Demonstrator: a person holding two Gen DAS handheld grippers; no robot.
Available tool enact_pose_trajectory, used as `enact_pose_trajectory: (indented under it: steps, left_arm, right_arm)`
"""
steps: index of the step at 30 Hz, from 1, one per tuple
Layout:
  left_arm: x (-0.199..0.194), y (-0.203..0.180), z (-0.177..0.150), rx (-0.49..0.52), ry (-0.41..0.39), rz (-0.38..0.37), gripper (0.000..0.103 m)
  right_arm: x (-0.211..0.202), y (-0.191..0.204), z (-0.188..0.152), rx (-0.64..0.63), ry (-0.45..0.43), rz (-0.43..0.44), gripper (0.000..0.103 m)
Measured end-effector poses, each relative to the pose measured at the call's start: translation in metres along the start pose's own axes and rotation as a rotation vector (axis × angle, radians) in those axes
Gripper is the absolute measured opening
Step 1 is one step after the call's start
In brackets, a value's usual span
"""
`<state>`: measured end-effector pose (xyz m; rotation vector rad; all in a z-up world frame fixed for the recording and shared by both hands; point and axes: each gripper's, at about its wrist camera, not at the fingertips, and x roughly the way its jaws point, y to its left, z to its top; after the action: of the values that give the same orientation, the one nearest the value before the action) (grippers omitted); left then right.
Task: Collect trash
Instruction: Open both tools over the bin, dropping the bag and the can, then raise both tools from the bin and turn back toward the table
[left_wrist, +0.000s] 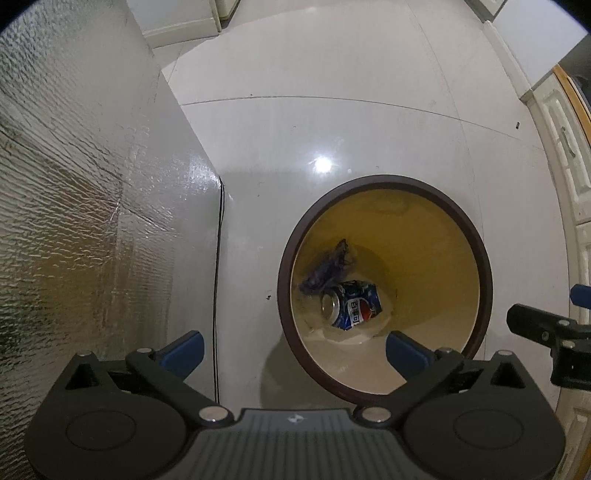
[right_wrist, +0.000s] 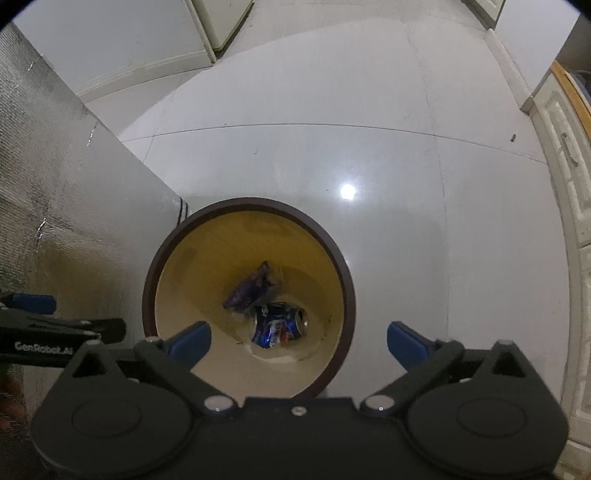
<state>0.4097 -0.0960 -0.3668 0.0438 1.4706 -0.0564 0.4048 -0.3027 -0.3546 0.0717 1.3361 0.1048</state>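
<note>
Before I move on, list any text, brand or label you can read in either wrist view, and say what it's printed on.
"GenRobot.AI": white lettering on the black body of the left gripper, at the left edge of the right wrist view.
Crushed blue can in the bin: red, white and blue round logo with white characters, too distorted to read.
Dark crumpled wrapper: no readable print.

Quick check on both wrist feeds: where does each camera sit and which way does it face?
Left wrist: on the left gripper, facing down at the floor, round brown-rimmed bin to its right; right gripper at right edge.
Right wrist: on the right gripper, down over the bin; left gripper at left edge.
Shared: crushed blue can, dark wrapper inside the bin.
</note>
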Motion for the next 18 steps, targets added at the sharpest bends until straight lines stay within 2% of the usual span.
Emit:
enact_pose_trajectory:
  steps: [9, 18]
  left_arm:
    - [-0.021, 0.003, -0.008, 0.005, 0.001, 0.017, 0.103]
    - [-0.053, 0.004, -0.017, 0.011, -0.046, 0.016, 0.103]
  right_arm:
    - [-0.016, -0.005, -0.001, 0.011, 0.002, -0.019, 0.103]
    - [-0.044, -0.008, -0.007, 0.024, -0.027, -0.019, 0.103]
